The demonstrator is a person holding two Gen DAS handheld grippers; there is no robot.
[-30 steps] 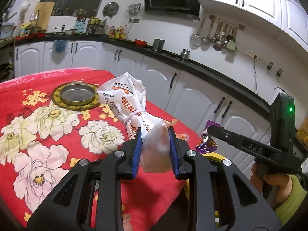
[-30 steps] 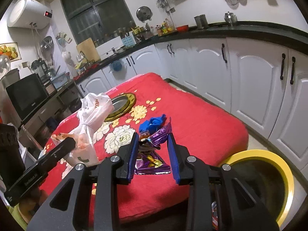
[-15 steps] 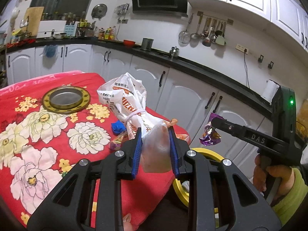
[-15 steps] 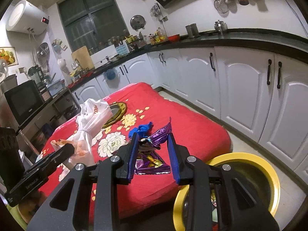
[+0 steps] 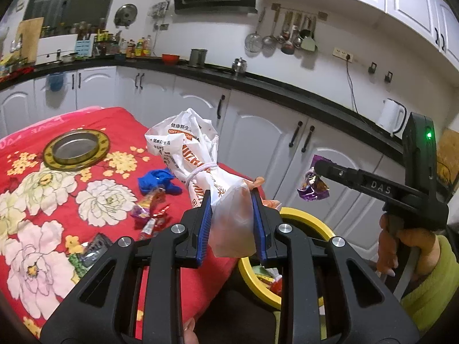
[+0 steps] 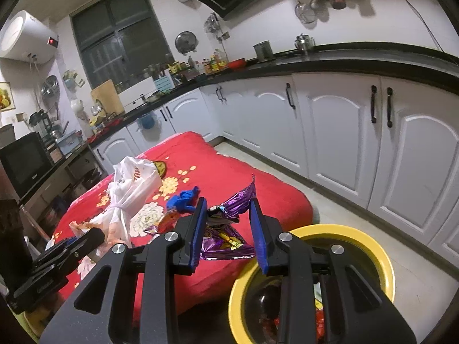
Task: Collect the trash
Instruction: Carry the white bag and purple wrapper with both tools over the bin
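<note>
Two grippers are gripping trash; the left gripper [image 5: 231,223] is pinching a white plastic bag [image 5: 189,154] at centre frame; the right gripper [image 6: 228,233] is clamping a purple wrapper [image 6: 229,238] beside the yellow bin [image 6: 381,261] at lower right.

Two black claws: the left claw [image 5: 232,223] and the right claw [image 6: 228,230]. One tied white plastic bag [image 5: 189,154], one purple foil wrapper [image 6: 229,229], one crumpled blue scrap [image 5: 157,182], one round gold-rimmed metal dish [image 5: 76,149], one yellow-rimmed bin [image 6: 384,261]. Several small wrappers [image 5: 149,215] near the tabletop's [image 5: 34,200] front edge; exact number unclear.
</note>
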